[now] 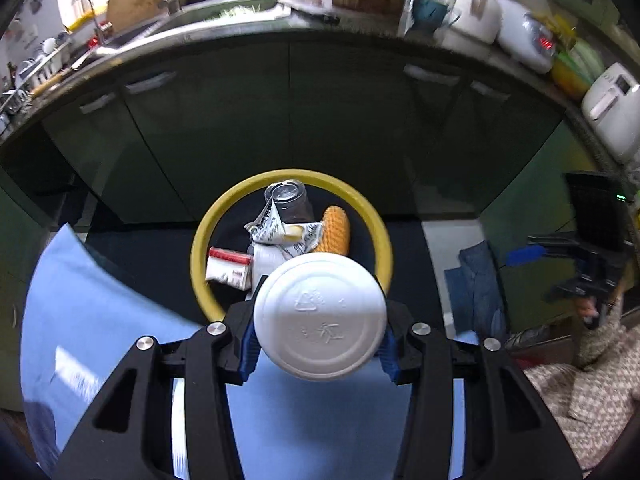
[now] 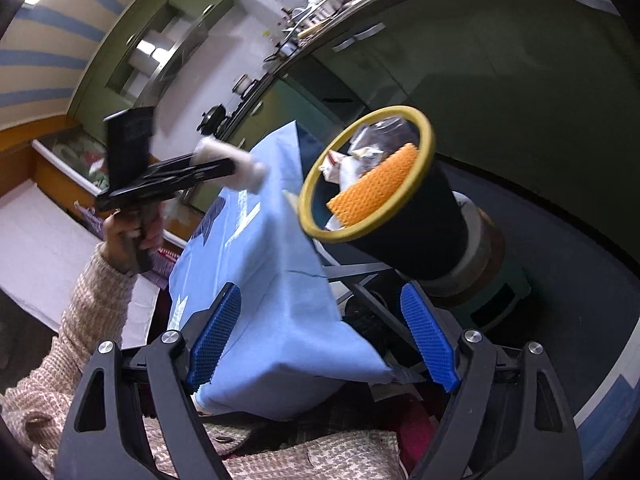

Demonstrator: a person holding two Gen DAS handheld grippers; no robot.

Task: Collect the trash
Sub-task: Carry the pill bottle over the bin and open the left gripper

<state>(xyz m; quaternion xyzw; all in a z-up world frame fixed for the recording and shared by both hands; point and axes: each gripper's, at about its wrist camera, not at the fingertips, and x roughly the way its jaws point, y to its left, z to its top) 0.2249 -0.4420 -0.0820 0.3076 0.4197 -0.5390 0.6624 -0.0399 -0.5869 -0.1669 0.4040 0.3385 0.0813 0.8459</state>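
Observation:
My left gripper [image 1: 318, 346] is shut on a white plastic cup [image 1: 320, 316], whose embossed bottom faces the camera. It hovers just short of a black trash bin with a yellow rim [image 1: 200, 240]. Inside the bin lie an orange ribbed piece [image 1: 334, 230], a red-and-white carton [image 1: 228, 266], a crumpled printed wrapper [image 1: 266, 226] and a clear cup [image 1: 288, 200]. In the right wrist view the left gripper [image 2: 244, 170] carries the blurred white cup [image 2: 240, 164] over the blue tablecloth [image 2: 264, 280] toward the bin [image 2: 424, 220]. My right gripper [image 2: 324, 340] stands open with nothing between its blue pads [image 2: 428, 340].
The table under the blue cloth [image 1: 92, 312] ends near the bin. Dark green kitchen cabinets [image 1: 280, 120] stand behind, below a cluttered counter with a sink [image 1: 224, 12] and white appliances [image 1: 480, 8]. A sleeve in a knitted pattern [image 2: 80, 320] shows at the lower left.

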